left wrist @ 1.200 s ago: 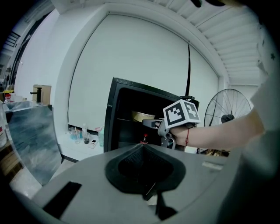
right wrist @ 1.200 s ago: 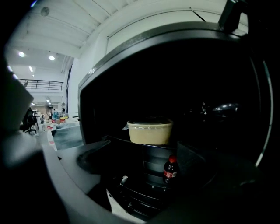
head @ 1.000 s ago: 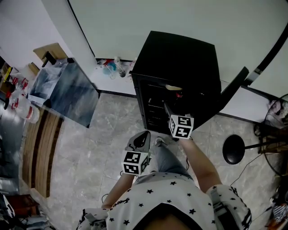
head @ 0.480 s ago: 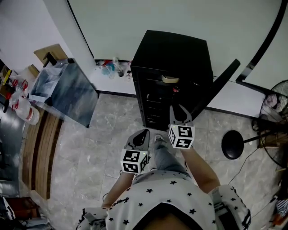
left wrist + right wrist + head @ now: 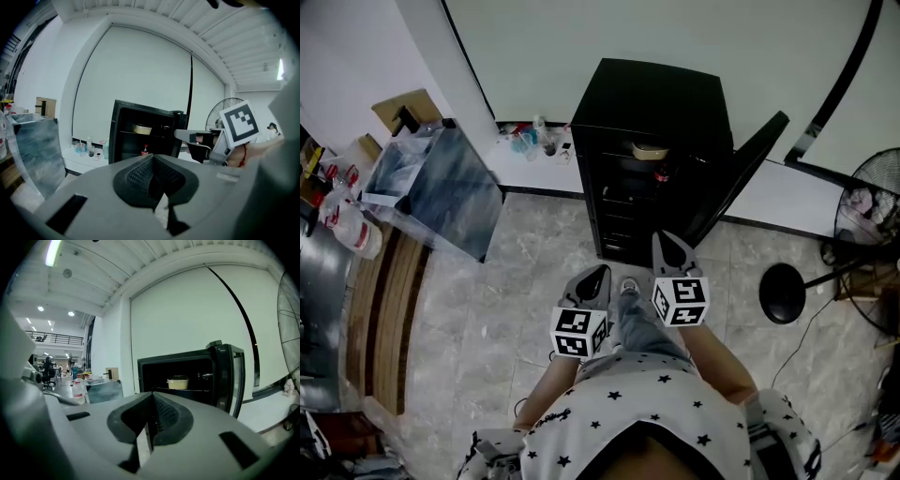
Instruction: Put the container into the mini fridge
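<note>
readable text: none, in any view
left marker cube (image 5: 578, 333): black-and-white square code only, no letters or digits
right marker cube (image 5: 680, 302): same kind of code
bottle (image 5: 662, 175) in mini fridge (image 5: 656, 103): red label, print too small to read
jugs (image 5: 347, 225) far left: red labels, unreadable

R claw (image 5: 668, 246) pulled back from fridge (image 5: 656, 103), jaws just closed, empty.

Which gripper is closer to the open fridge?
The right gripper, whose jaws have just closed on nothing; it reaches nearer the fridge than the left gripper, further back.
</note>
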`<state>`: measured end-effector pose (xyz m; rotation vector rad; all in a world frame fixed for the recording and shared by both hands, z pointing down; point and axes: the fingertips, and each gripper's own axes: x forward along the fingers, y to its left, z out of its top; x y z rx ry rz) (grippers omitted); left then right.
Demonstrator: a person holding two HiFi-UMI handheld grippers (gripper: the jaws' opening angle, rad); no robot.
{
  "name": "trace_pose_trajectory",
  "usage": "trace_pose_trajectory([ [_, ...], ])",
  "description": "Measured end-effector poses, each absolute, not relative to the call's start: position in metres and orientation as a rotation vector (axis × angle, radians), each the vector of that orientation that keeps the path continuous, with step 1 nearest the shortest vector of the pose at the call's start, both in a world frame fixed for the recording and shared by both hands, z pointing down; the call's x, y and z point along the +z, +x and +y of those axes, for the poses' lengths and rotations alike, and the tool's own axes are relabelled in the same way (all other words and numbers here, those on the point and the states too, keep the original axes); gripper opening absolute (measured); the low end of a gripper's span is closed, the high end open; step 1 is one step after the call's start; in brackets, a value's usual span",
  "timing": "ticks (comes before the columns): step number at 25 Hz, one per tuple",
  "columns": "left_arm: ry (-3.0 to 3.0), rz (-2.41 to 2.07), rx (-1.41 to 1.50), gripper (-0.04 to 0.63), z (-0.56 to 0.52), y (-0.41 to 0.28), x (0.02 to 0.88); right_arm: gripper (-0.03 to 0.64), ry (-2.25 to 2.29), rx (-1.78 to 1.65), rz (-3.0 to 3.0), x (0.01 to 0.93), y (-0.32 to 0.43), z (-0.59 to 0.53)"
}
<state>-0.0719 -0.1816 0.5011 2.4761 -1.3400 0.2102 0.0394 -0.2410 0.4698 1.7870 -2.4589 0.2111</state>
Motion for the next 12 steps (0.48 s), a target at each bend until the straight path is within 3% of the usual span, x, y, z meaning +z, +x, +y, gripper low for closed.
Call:
trace_pose_trajectory([
  [12, 2.453, -1.37, 0.166, 0.012, -0.166, -0.069, 0.501, -0.006, 1.731, 0.262, -2.502, 0.471, 0.044, -0.202],
])
